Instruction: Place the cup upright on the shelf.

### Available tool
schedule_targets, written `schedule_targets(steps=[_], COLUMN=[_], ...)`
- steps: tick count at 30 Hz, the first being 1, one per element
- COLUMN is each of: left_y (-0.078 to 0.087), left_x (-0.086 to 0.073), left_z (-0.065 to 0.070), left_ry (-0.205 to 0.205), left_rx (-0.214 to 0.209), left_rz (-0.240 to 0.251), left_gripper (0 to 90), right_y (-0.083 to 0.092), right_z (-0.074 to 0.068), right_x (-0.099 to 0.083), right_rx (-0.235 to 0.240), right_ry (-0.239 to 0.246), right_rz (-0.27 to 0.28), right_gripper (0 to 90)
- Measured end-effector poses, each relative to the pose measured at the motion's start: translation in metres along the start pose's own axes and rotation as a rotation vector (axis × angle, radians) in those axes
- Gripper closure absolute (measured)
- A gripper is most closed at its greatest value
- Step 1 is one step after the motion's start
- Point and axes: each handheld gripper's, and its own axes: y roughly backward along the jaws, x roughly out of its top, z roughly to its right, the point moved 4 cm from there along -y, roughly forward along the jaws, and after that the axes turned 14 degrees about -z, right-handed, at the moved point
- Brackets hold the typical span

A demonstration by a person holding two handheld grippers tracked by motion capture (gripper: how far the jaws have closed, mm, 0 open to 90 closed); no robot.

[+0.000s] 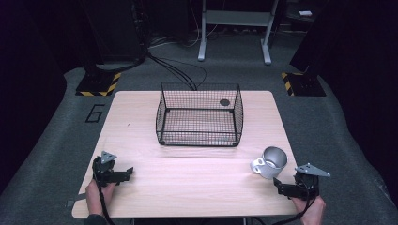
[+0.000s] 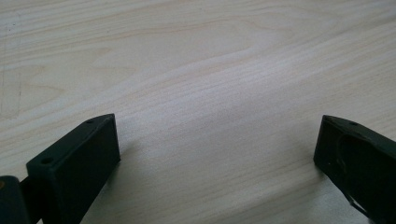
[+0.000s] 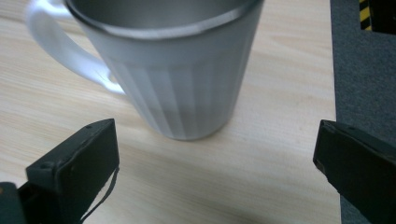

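A white ribbed mug [image 1: 271, 161] with a metal rim stands upright near the table's front right. In the right gripper view the mug [image 3: 182, 79] is just ahead of the jaws, its handle to the left. My right gripper [image 1: 278, 183] [image 3: 217, 126] is open and a little short of the mug, not touching it. A black wire basket [image 1: 199, 139] sits at the middle back of the wooden table [image 1: 187, 187]. My left gripper [image 1: 129, 172] [image 2: 217, 123] rests open at the front left over bare wood, with nothing between its jaws.
A small dark disc [image 1: 225, 102] shows at the basket's back right. The table's right edge [image 3: 332, 93] runs close beside the mug, with grey floor beyond. Striped stand bases [image 1: 98, 84] [image 1: 302, 84], cables [image 1: 178, 70] and a white frame [image 1: 234, 28] lie behind the table.
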Motion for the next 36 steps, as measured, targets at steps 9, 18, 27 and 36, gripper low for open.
schedule_targets(steps=[9,18,27,36], left_y=[0.0,0.0,0.0,0.0], left_x=[0.0,0.0,0.0,0.0], left_z=[0.0,0.0,0.0,0.0], left_ry=[0.001,0.001,0.0,-0.001], left_rx=[-0.001,-0.001,-0.001,-0.002], left_rz=[0.001,0.001,0.001,0.0], left_gripper=[0.2,0.2,0.2,0.1], right_y=[0.017,0.018,0.008,-0.002], right_z=[-0.01,-0.015,-0.019,-0.016], right_x=[0.025,0.047,0.063,0.072], right_rx=[0.029,0.052,0.059,0.053], right_ry=[0.006,0.016,0.025,0.011], right_rz=[0.03,0.02,0.003,-0.019], right_gripper=[0.0,0.0,0.0,0.0])
